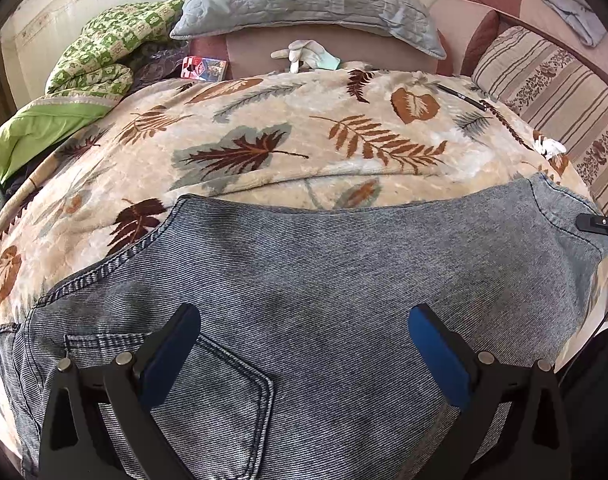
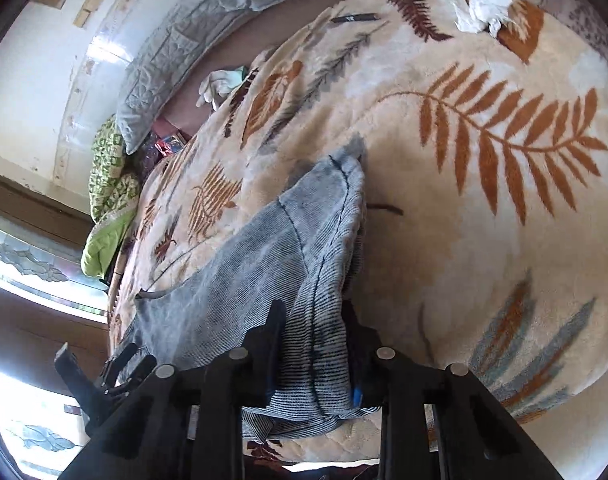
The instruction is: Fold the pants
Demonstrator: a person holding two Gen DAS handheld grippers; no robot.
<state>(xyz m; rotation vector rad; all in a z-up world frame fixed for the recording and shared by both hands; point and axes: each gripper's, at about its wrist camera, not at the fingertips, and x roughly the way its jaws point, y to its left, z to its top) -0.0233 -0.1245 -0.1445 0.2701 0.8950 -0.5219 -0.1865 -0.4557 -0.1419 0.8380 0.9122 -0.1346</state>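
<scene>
1. The right claw (image 2: 309,356) is clamped on the hem end of the pants (image 2: 264,272), with the denim bunched between its jaws; that end looks picked up off the bed, I'd say so it can be carried over for a fold

2. The left claw (image 1: 304,344) hangs spread wide above the seat of the pants (image 1: 323,280), gripping nothing; its blue pads (image 1: 439,356) sit either side of the cloth near the back pocket (image 1: 208,392), likely poised to pin or take the waist end while the other end travels

3. The pants lie stretched across the near part of the bed, on the leaf-print blanket (image 1: 284,128), flat through the middle; that leaves a smooth base to fold onto

4. Further out, a pen (image 1: 461,97), a crumpled white tissue (image 1: 549,147) and a pale glove (image 1: 304,54) lie on the bed beyond the denim, clear of the fold's path; a grey pillow (image 1: 304,0) and a green quilt (image 1: 112,48) are pushed to the far side
</scene>
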